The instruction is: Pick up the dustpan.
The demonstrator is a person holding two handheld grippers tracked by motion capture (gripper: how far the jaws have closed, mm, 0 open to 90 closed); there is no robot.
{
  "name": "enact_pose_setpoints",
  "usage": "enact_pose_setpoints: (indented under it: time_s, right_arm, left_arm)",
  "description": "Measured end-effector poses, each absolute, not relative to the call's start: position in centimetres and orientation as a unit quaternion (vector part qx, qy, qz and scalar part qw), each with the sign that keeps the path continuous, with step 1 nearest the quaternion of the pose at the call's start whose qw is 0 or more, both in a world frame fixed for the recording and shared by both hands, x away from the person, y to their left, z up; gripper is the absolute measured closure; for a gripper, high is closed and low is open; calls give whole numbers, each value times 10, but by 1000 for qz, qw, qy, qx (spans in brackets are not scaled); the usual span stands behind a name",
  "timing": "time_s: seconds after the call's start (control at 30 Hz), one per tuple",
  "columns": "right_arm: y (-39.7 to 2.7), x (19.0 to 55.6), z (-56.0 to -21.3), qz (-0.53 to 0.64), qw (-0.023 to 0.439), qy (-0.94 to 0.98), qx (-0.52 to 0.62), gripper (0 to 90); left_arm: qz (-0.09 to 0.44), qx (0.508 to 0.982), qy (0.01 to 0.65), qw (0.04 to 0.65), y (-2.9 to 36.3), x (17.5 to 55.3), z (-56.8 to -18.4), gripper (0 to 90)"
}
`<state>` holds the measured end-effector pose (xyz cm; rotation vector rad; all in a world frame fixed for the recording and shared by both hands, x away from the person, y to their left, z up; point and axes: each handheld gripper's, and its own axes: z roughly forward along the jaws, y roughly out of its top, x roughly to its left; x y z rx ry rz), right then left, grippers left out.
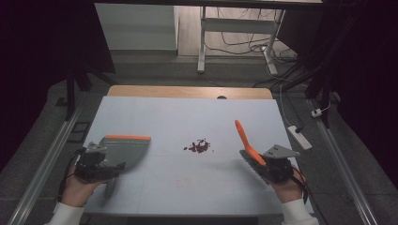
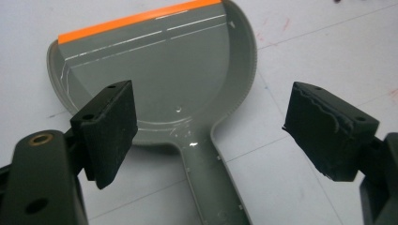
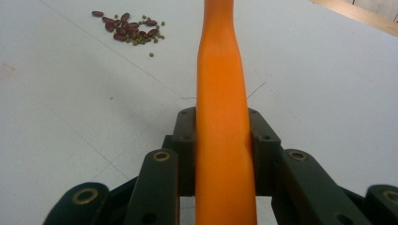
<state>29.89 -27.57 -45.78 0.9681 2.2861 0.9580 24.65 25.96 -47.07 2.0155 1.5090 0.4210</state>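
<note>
The dustpan (image 2: 155,79) lies flat on the white surface (image 1: 187,112) at its left side, orange lip pointing toward the middle, grey handle running back toward the person. The left tongs (image 2: 206,140) stand wide open above where the handle meets the pan, gripping nothing; 1 pad sits over the pan's rear wall, the other over bare surface.

The dustpan looks like thin moulded plastic: light, stiff and glossy, so probably slick under the pads. The narrow handle seems the best place to take it, close to the pan, where a squeeze across its width should keep it from swinging.

The right tongs (image 3: 220,154) are clamped on the orange handle of a brush (image 1: 246,143), a smooth, rigid, light stick that rises from the right side of the surface. A small pile of beans (image 1: 199,146) lies between the 2 tools, loose and likely to roll.
</note>
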Motion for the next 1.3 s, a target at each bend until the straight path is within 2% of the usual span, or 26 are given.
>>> enact_pose_setpoints:
  time_s: [0.8,1.3]
  right_arm:
    - [-272,299,-461,344,236,838,350,699]
    - [-271,299,-463,341,233,841,348,699]
  left_arm:
    - [123,732,613,272,266,229,-506,184]
    - [117,720,624,280,265,240,-521,232]
